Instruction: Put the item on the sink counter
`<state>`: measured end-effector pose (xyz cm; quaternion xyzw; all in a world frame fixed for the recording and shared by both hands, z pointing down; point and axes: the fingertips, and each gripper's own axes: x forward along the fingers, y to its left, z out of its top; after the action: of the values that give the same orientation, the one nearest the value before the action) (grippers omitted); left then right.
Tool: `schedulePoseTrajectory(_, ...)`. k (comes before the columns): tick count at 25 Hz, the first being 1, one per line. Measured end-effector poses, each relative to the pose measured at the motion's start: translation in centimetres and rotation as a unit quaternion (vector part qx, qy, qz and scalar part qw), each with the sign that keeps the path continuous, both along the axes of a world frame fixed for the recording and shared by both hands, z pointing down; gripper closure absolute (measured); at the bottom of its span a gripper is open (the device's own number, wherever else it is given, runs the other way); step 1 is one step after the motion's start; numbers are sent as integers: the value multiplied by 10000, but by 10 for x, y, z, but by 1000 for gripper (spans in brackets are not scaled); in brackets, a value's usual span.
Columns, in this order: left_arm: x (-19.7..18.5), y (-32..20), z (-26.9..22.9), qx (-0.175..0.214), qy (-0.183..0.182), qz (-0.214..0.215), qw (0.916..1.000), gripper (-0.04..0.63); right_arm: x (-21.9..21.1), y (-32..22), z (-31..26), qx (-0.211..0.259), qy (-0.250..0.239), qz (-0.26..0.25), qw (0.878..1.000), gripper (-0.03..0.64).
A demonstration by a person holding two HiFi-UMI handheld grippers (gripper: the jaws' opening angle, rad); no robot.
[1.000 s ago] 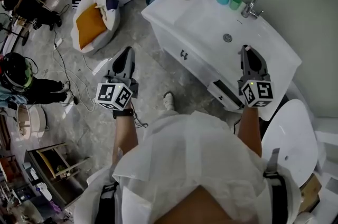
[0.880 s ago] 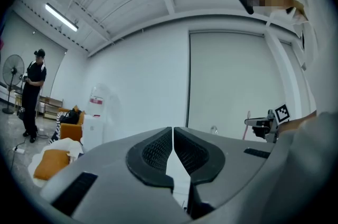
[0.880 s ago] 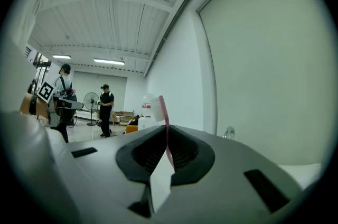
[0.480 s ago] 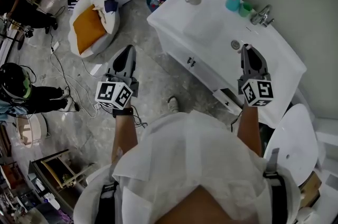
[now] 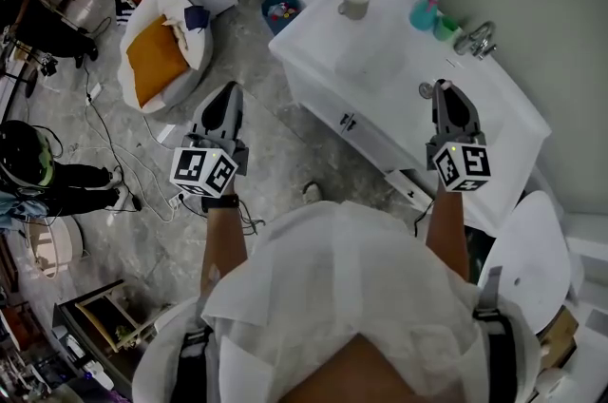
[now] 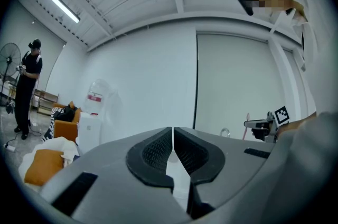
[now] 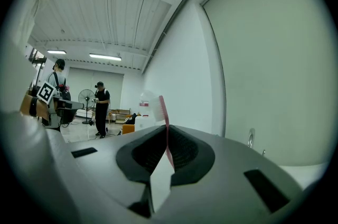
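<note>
Swung up and right in head view since last second: white sink tabletop (image 5: 318, 49). Clamping slim pink toothbrush (image 7: 161, 109) in right claw (image 7: 167, 138) over tabletop; holding left claw (image 6: 173, 136) closed, empty. Set-down still to come.

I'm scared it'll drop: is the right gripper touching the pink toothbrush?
Touching. The right gripper view shows the right gripper clamped on the thin pink plastic toothbrush.

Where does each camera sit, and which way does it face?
Head view: on the person's head, facing steeply down at the sink counter; forearms, left tongs, right tongs show.
Left gripper view: on the left tongs, along its shut jaws toward a white wall.
Right gripper view: on the right tongs, along jaws gripping a toothbrush.
Shared: all show the faucet.
</note>
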<state>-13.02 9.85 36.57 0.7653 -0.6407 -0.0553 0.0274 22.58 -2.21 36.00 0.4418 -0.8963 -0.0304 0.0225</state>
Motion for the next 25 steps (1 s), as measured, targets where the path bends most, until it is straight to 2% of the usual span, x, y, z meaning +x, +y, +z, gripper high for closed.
schedulePoseTrajectory(6, -13, -9, 3, 12, 31, 37, 10000, 572, -12, -11, 1, -6, -2, 64, 10000, 600)
schedulePoseTrajectory(19, -72, -14, 8, 61, 166, -180, 9997, 572, -57, -25, 4, -16, 117, 57, 9999, 600)
schedulePoseTrajectory(25, -78, -14, 12, 51, 262, -173, 9995, 572, -67, -26, -2, 33, 176, 12, 9998, 600)
